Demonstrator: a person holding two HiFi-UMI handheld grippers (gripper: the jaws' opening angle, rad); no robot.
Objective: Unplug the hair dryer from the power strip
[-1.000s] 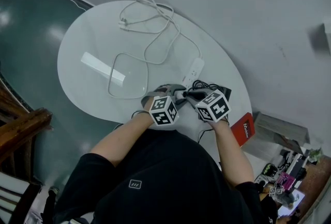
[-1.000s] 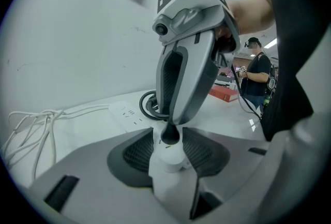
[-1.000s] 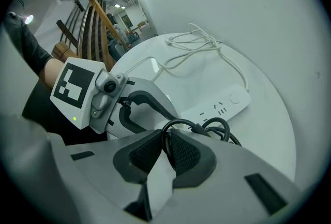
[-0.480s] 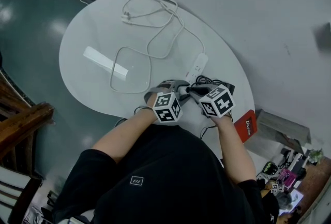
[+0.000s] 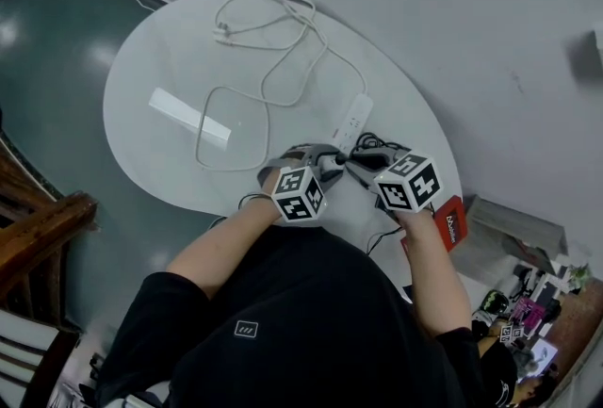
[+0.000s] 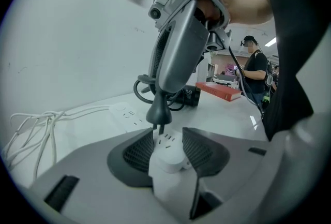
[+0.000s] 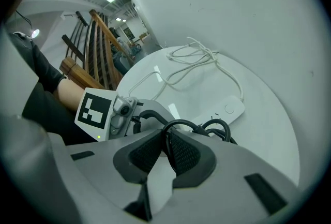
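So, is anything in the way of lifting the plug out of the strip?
Nothing visible is. The right gripper pinches the plug, whose prongs show just above the strip. The left gripper clamps the strip's end. Above the plug there is only the right gripper itself. The coiled cord lies behind, off to the side.

My left gripper (image 6: pixel 164 148) sits low at the near end of the power strip (image 5: pixel 353 123), its fingers (image 6: pixel 135 153) clamped on either side of that end. My right gripper (image 7: pixel 166 149) hangs just above the same end, tipped steeply down, pinching the plug (image 6: pixel 158 110). My forearms (image 5: pixel 217 251) reach in side by side.
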